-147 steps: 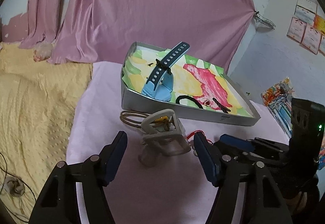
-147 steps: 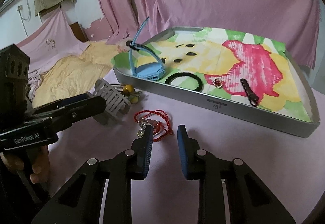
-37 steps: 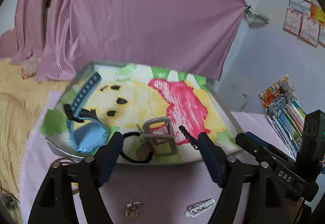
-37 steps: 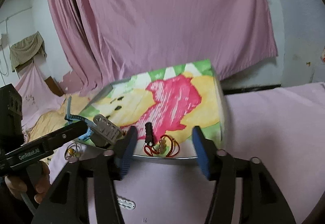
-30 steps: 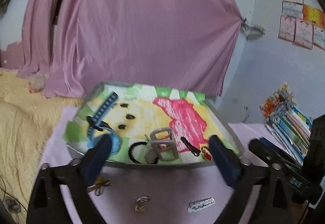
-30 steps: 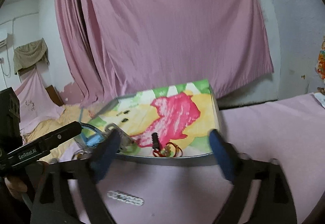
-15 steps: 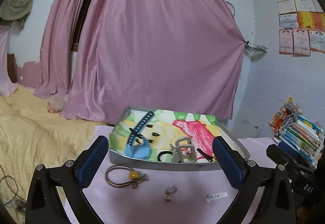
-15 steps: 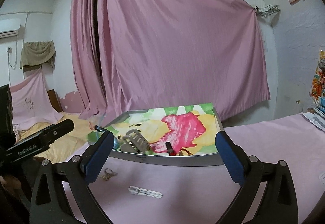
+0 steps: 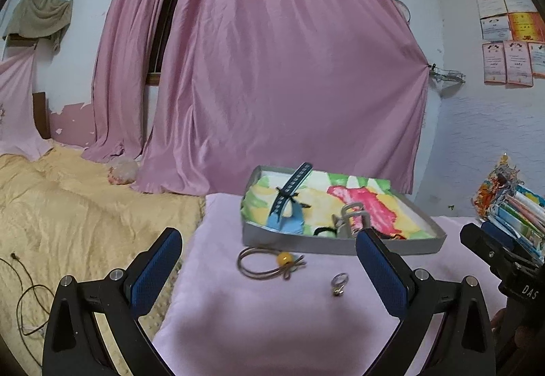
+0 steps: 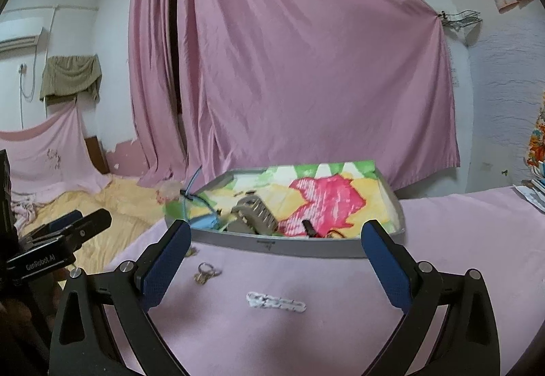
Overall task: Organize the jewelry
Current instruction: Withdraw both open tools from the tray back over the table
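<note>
A grey tray (image 9: 333, 245) (image 10: 296, 244) with a bright painted lining sits on the pink table. Inside it lie a blue watch (image 9: 287, 205) (image 10: 199, 215), a grey hair claw (image 9: 352, 219) (image 10: 255, 215), a black hair tie (image 9: 322, 231) and red cord (image 10: 335, 234). On the cloth in front rest a brown hair tie with a yellow bead (image 9: 270, 261), a small ring (image 9: 339, 282) (image 10: 204, 272) and a white beaded clip (image 10: 276, 302). My left gripper (image 9: 269, 270) and right gripper (image 10: 276, 261) both stand wide open and empty, held back from the tray.
A yellow quilted bed (image 9: 68, 212) lies left of the table. Pink curtains (image 9: 272, 69) hang behind. Stacked books and papers (image 9: 514, 209) stand at the right. A cable (image 9: 24, 290) lies on the bed's near side.
Both grippers have pulled back and up from the tray, opening wide. The hair claw and red cord, earlier on the cloth, now lie in the tray.
</note>
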{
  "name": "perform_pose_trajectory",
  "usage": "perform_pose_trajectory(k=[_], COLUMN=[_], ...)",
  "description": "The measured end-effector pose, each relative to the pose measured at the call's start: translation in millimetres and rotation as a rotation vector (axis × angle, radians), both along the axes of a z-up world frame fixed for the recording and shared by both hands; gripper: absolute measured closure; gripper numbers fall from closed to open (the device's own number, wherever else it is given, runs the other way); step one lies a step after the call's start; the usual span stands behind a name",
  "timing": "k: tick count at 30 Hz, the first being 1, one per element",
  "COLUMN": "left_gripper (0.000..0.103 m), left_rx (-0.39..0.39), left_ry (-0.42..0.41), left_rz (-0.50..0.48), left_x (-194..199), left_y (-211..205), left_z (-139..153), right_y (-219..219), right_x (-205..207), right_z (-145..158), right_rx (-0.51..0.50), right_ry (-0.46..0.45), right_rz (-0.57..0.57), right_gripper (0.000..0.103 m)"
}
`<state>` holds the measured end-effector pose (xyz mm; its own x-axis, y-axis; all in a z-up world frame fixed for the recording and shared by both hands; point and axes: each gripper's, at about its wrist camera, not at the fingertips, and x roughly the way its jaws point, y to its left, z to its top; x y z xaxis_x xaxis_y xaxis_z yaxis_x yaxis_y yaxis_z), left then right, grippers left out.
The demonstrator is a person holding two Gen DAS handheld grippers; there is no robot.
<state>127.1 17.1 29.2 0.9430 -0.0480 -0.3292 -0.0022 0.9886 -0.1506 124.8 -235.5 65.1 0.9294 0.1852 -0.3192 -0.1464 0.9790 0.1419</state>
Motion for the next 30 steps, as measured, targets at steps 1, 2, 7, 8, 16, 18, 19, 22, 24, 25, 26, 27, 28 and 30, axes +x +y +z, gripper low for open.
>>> perform_pose_trajectory(k=[1, 2, 7, 8, 16, 18, 19, 22, 24, 25, 26, 27, 28, 30], left_gripper=[0.0, 0.0, 0.0, 0.0, 0.0, 0.0, 0.0, 0.0, 0.0, 0.0, 0.0, 0.0, 0.0, 0.001], left_rx=[0.002, 0.003, -0.009, -0.012, -0.01, -0.016, -0.018, -0.01, -0.009, -0.005, 0.004, 0.01, 0.016, 0.018], left_ry=[0.008, 0.021, 0.099, 0.11, 0.243, 0.275, 0.286, 0.34, 0.36, 0.372, 0.387, 0.396, 0.407, 0.423], left_rz=[0.0, -0.003, -0.031, -0.037, -0.075, -0.092, -0.098, -0.121, -0.133, -0.139, -0.142, -0.142, -0.146, -0.155], left_x=[0.7, 2.4, 15.1, 16.8, 39.8, 46.4, 48.7, 59.6, 65.6, 68.6, 72.2, 75.0, 78.4, 83.8], left_y=[1.5, 4.1, 13.7, 15.0, 19.1, 19.3, 19.2, 16.5, 14.1, 12.6, 10.8, 10.6, 8.8, 8.2], left_z=[-1.3, -3.1, -10.4, -11.6, -23.2, -26.1, -27.1, -30.3, -32.0, -33.0, -34.4, -35.0, -36.1, -36.7], right_y=[2.1, 3.8, 13.8, 14.9, 15.8, 16.0, 15.2, 16.8, 19.1, 20.0, 20.6, 20.8, 20.9, 21.9], right_x=[0.8, 1.3, 9.9, 13.2, 31.2, 34.2, 36.3, 39.8, 42.6, 44.3, 45.7, 47.1, 48.0, 50.3], right_z=[-1.2, -1.9, -9.2, -11.4, -30.9, -35.0, -38.3, -44.6, -47.8, -48.9, -50.5, -51.8, -52.8, -53.7], right_rx=[-0.008, -0.012, -0.041, -0.045, -0.02, -0.014, -0.007, -0.001, -0.008, -0.008, -0.003, 0.003, 0.008, 0.005], right_ry=[0.011, 0.02, 0.096, 0.119, 0.297, 0.329, 0.355, 0.4, 0.424, 0.434, 0.448, 0.459, 0.469, 0.484], right_rz=[0.004, 0.01, 0.037, 0.037, 0.055, 0.059, 0.066, 0.079, 0.087, 0.092, 0.1, 0.105, 0.109, 0.115], right_gripper=[0.005, 0.005, 0.005, 0.005, 0.005, 0.005, 0.005, 0.005, 0.005, 0.005, 0.005, 0.005, 0.006, 0.013])
